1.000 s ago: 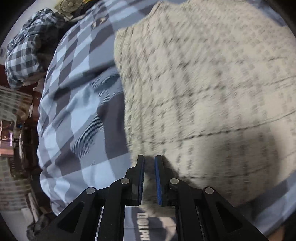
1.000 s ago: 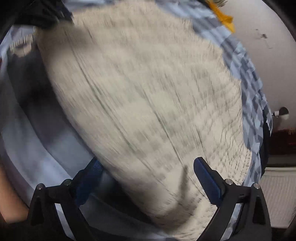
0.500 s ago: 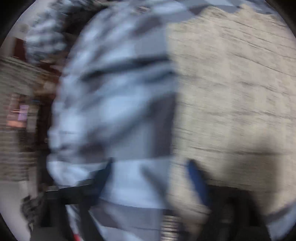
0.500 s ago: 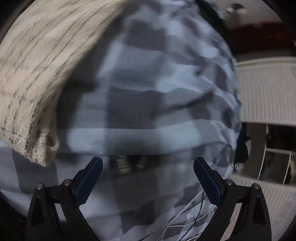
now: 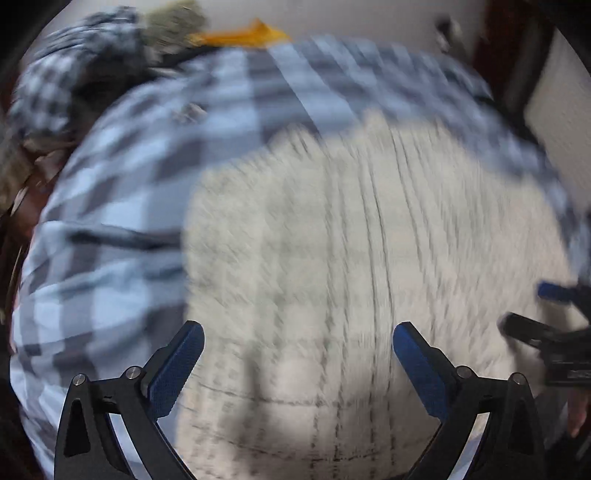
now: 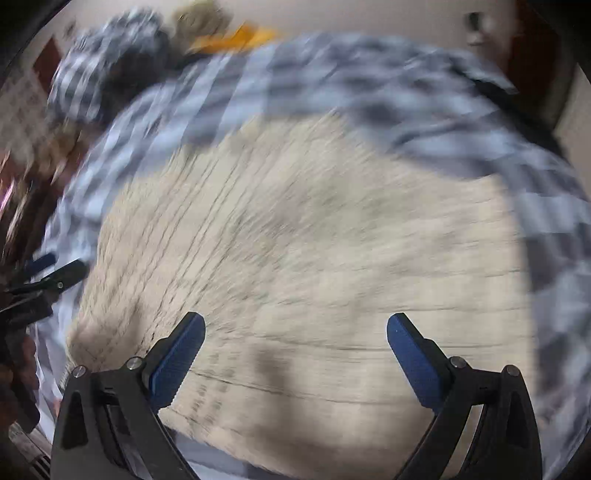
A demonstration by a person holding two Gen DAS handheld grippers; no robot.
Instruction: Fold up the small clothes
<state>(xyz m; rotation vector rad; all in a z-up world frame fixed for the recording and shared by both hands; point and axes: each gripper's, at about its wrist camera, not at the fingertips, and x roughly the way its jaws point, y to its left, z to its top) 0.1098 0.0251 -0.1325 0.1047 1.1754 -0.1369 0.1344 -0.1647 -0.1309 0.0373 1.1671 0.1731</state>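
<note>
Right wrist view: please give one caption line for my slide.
Open right claw above beige knit garment on checked bedsheet.

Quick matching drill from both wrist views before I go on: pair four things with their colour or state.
1. knit garment
2. bedspread
3. cloth at the far edge
4. left hand-held gripper

a. orange
b. jaws wide open, gripping nothing
c. blue and grey checks
d. cream, lying flat

Pairs: 1-d, 2-c, 3-a, 4-b
</note>
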